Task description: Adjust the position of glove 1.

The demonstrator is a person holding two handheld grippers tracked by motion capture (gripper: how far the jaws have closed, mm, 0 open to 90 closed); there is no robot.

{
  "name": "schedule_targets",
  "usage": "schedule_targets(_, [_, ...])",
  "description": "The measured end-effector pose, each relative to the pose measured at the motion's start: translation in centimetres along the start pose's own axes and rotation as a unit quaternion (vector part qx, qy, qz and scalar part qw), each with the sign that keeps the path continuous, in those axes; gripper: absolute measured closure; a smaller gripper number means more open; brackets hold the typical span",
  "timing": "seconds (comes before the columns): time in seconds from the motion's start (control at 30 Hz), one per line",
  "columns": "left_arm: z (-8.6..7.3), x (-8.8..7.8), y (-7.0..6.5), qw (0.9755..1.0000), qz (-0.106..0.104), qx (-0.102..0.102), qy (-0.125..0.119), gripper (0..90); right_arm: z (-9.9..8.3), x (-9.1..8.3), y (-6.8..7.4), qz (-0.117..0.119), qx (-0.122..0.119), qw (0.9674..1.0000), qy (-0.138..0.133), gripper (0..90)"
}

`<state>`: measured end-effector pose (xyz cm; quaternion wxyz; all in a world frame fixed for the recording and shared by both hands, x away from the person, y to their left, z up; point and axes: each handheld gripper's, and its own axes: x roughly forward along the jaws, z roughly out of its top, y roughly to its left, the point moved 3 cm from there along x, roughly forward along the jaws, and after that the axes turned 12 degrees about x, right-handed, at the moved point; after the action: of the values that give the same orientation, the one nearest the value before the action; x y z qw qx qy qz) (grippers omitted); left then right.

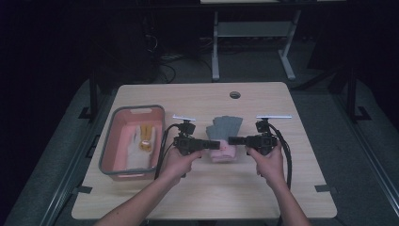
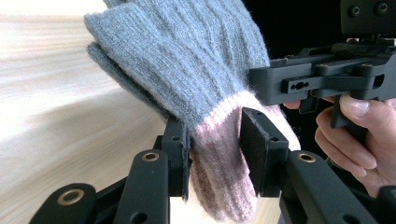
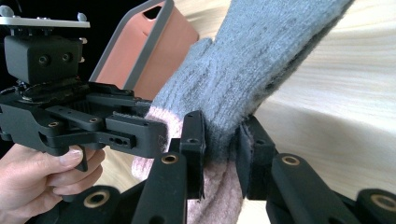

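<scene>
While both of your tools meet over the middle of the counter (image 1: 263,188), each one is clamped on the same knitted glove (image 1: 225,136). Your left tool (image 1: 215,145) has its two black pads narrowed onto the pink cuff (image 2: 219,186), one pad on each side of the knit, with the grey fingers (image 2: 187,56) of the glove fanning away above them. Your right tool (image 1: 233,140) is pinched on the glove right where the grey knit turns to pink, coming in from the opposite side, and its jaws are likewise drawn close with the fabric squeezed between them. In each gripper view the other tool's jaw tips sit just beside your own, touching the cuff.

Count two tools, one in each hand, and one grey-and-pink glove between them. It sits at the counter's centre, cuff toward you and fingers pointing away; whether it is lifted off the wood I cannot tell.

Left of your left hand (image 1: 176,162) stands one pink bin (image 1: 109,155) with a grey rim. One pale glove (image 1: 141,141) lies inside it, with yellowish patches.
</scene>
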<state>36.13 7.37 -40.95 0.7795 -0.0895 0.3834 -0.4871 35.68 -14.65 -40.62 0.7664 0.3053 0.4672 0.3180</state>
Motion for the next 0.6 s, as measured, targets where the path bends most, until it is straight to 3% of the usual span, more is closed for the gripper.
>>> schedule_targets(0.6, [0.1,-3.8,1.0,0.9998,0.006,0.003,-0.019,64.0,1.0,2.2,2.9,0.014,-0.015,0.9995,0.022,74.1])
